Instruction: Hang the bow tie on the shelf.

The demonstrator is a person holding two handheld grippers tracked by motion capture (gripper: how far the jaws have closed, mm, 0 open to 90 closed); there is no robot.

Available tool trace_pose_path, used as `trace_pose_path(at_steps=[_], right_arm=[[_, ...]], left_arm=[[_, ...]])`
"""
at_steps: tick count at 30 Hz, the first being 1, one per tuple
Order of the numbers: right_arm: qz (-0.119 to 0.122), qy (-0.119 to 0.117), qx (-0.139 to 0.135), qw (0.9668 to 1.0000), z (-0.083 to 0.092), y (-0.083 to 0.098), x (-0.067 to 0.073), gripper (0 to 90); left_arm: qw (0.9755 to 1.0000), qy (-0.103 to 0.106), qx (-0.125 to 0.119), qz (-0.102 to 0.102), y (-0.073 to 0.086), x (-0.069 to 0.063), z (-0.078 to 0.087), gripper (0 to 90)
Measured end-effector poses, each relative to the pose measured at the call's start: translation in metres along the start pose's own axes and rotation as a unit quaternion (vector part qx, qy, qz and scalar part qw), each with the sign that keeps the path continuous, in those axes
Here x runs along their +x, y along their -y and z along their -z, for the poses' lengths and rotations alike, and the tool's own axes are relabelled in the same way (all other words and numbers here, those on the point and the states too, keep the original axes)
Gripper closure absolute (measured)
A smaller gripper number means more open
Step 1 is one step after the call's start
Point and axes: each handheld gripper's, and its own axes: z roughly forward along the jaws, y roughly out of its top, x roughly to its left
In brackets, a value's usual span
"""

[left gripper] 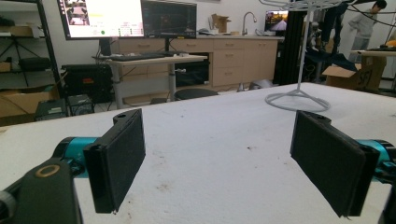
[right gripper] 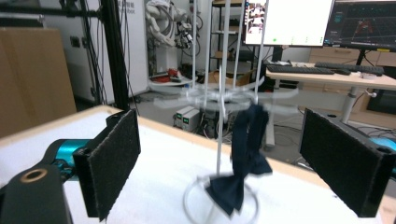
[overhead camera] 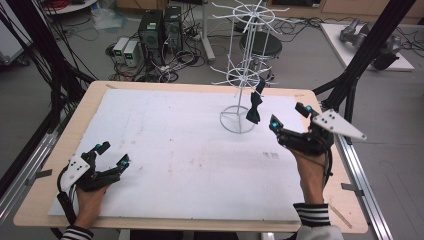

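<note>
A white wire rack (overhead camera: 243,75) stands on the white mat toward the back right of the table. A dark bow tie (overhead camera: 255,108) hangs from one of its lower hooks, just above the round base ring. My right gripper (overhead camera: 288,116) stands open a little to the right of the bow tie, apart from it. In the right gripper view the bow tie (right gripper: 246,154) hangs on the rack (right gripper: 219,98) ahead of the wide-apart pads (right gripper: 114,161), untouched. My left gripper (overhead camera: 114,153) rests open near the front left corner. Its pads (left gripper: 122,158) have nothing between them.
The wooden table (overhead camera: 90,95) carries a white mat (overhead camera: 175,145). A metal rail (overhead camera: 357,175) runs along the right edge, with black frame posts (overhead camera: 367,50) behind it. Computer towers (overhead camera: 160,27) and a stool (overhead camera: 260,45) stand on the floor beyond.
</note>
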Motion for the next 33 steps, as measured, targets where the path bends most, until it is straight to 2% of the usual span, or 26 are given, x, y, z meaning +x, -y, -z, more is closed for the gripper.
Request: trace_pose_path(at_steps=[5,6,7,12,17,19,24,27,33], right_arm=[[0.012,-0.007,0.002,0.9999,0.008,0.042,0.006,11.8],[0.007,-0.008,0.006,0.9999,0.009,0.060,0.010,11.8],[0.007,-0.008,0.006,0.9999,0.009,0.060,0.010,11.8],[0.004,0.009,0.004,0.9999,0.010,0.100,0.019,11.8],[-0.007,0.020,0.004,0.9998,0.008,0.129,0.025,11.8],[-0.007,0.022,0.000,0.9997,0.007,0.137,0.027,11.8],[-0.007,0.027,0.009,0.9996,0.002,0.156,0.032,11.8],[0.003,0.033,-0.002,0.9995,0.003,0.157,0.034,11.8],[0.005,0.033,-0.007,0.9994,0.004,0.158,0.034,11.8]], left_arm=[[1.0000,-0.001,-0.002,0.000,0.000,0.000,0.000,18.2],[1.0000,-0.001,-0.002,0.000,0.000,0.000,0.000,18.2],[1.0000,-0.001,-0.002,0.000,0.000,0.000,0.000,18.2],[1.0000,-0.002,-0.002,0.001,0.000,0.000,0.000,18.2],[1.0000,-0.001,-0.002,0.001,0.000,0.000,0.000,18.2],[1.0000,-0.001,-0.002,0.000,0.000,0.000,0.001,18.1],[1.0000,-0.001,-0.003,0.000,0.000,0.000,0.001,18.1],[1.0000,-0.002,-0.003,0.001,0.000,0.000,0.001,18.0],[1.0000,-0.002,-0.004,0.001,0.000,0.000,0.001,17.8]])
